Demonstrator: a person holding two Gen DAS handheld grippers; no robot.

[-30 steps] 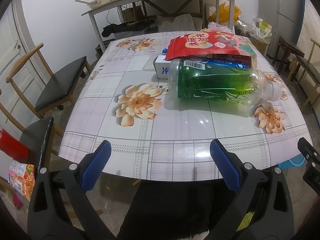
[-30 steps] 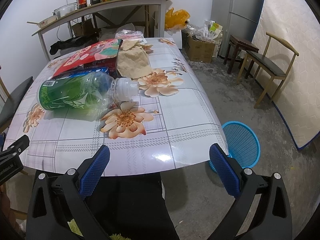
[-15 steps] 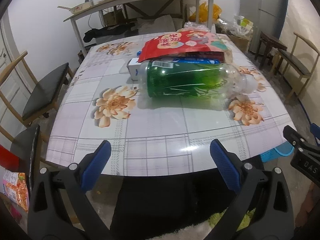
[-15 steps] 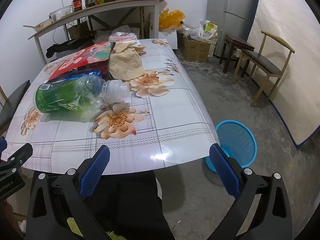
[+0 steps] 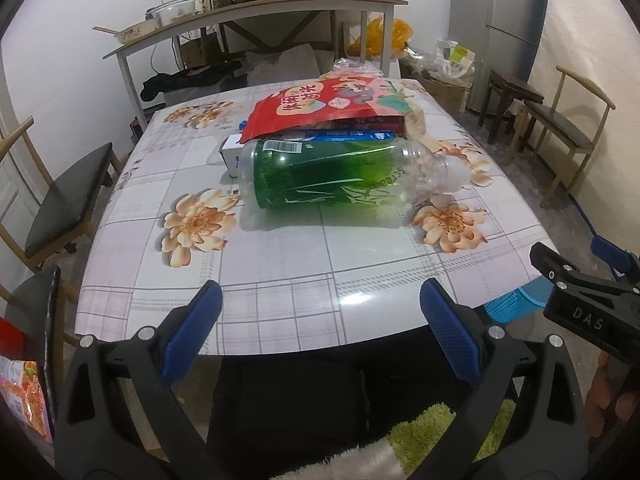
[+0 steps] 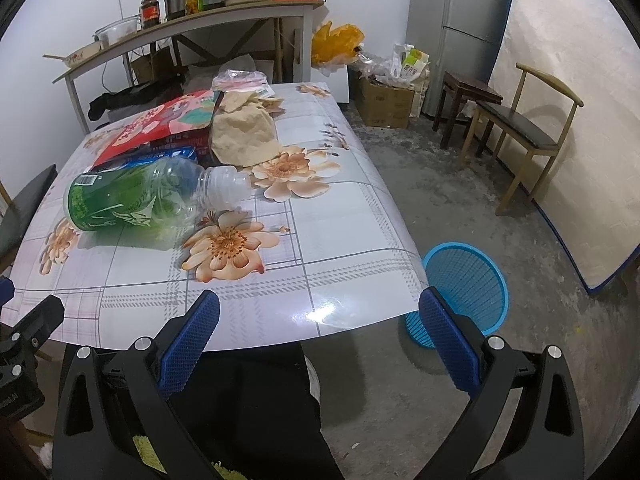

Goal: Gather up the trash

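We are holding the left gripper (image 5: 320,322) with its blue pads spread wide and nothing between them, hovering at the near edge of the table (image 5: 280,312). The right gripper (image 6: 320,322) is standing the same way — pads far apart, empty — over the near right corner of the same table, and in the left view we are seeing it (image 5: 580,280) just beside that corner. Ahead of both, in the middle of the flowered tablecloth, the trash is lying in one group: a big clear bottle with a green label (image 5: 336,178) is resting on its side, its capless neck pointing to our right. Behind the bottle and touching it, a red snack bag (image 5: 320,106) is lying on top of a blue packet (image 5: 352,134) and a small white box (image 5: 231,152). In the right view we are seeing also a crumpled brown paper bag (image 6: 244,136) just beside the red bag, and a clear plastic wrapper (image 6: 240,80) behind it at the far side of the table. On the floor, near the right corner of the table, a blue mesh basket (image 6: 464,280) is standing upright — well apart from the trash. A wooden chair (image 6: 528,128) is standing by the right wall.
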